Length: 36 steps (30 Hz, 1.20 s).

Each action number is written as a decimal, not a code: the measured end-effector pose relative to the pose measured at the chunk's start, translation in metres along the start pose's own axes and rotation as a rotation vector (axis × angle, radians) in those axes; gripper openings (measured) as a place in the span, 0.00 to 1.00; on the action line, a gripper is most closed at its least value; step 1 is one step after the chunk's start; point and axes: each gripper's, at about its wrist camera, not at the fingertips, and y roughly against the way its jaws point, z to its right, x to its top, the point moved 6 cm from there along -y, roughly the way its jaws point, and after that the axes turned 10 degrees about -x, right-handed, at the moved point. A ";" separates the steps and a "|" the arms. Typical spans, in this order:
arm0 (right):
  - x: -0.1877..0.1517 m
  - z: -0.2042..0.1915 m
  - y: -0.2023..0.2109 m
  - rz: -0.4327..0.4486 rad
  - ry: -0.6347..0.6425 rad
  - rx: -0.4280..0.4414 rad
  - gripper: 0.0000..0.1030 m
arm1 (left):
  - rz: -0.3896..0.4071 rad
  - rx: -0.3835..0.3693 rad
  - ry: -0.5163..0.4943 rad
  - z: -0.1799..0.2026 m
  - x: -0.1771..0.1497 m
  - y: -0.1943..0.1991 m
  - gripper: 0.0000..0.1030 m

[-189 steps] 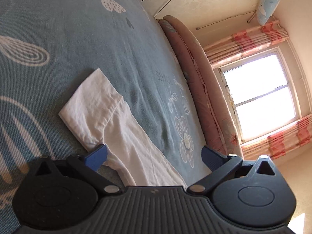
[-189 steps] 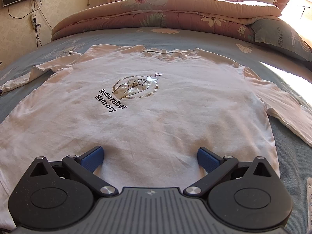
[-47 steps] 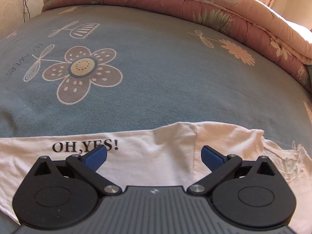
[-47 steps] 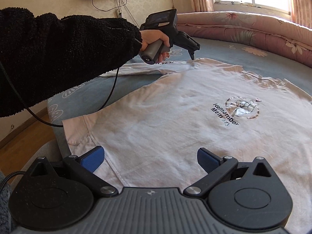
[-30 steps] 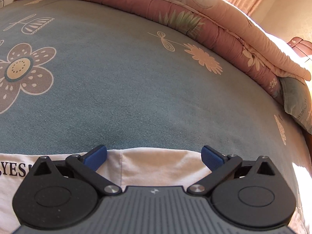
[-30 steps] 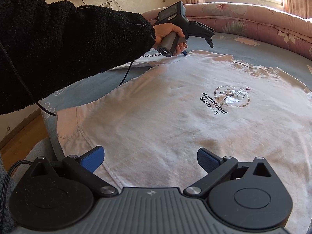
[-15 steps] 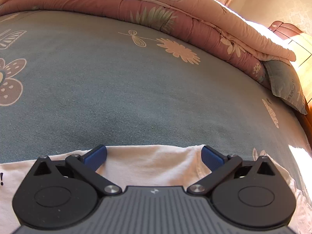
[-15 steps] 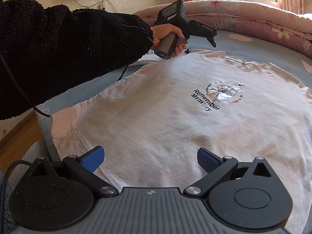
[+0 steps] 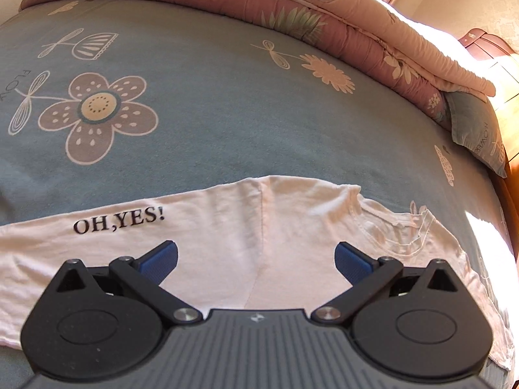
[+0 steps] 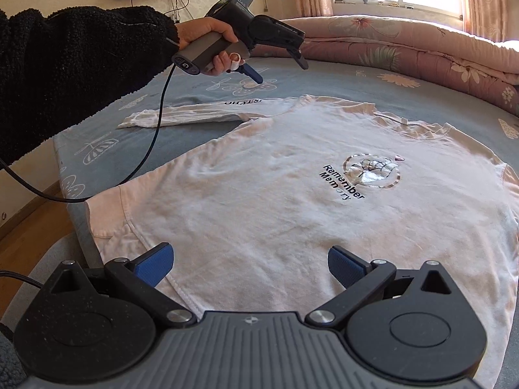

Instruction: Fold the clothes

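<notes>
Sunlit bedding fills both views: a blue flowered bed [image 9: 227, 123] with a pink quilt [image 9: 324, 32] rolled along its far edge. A white shirt [image 10: 275, 194] is spread flat on the bed, print side up, body unfolded and hem toward the near edge. Its sleeve [image 10: 181, 115] (the one lettered "OH,YES!") is laid straight out to the side, away from the body.

The left claw [image 10: 279, 69] is held above the bed, just beyond the shoulder seam, touching no cloth; its fingers are seen well apart and nothing is between them. From its own camera the shoulder seam and collar [image 9: 395, 227] are framed right ahead, which suggests that the shoulder is being lined up for a pinch. The right claw [image 10: 249, 262] is poised low over the hem near the side seam, fingers likewise spread and empty, cloth lying under them but not gripped.

Such a pairing, one claw at the shoulder and one at the hem on the same side, would suit lifting that side as a long edge and laying it over the body. A flat, smoothed shirt is what makes such a fold come out straight.
</notes>
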 end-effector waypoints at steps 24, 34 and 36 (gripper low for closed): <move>-0.016 -0.009 -0.032 -0.123 0.037 -0.032 1.00 | -0.029 -0.232 0.011 0.024 -0.088 -0.021 0.99; -0.020 0.004 -0.040 -0.157 -0.015 -0.067 1.00 | -0.053 -0.246 0.010 0.009 -0.150 0.035 0.99; -0.021 0.002 -0.041 -0.154 0.001 -0.079 1.00 | -0.069 -0.237 0.030 0.005 -0.166 0.048 0.99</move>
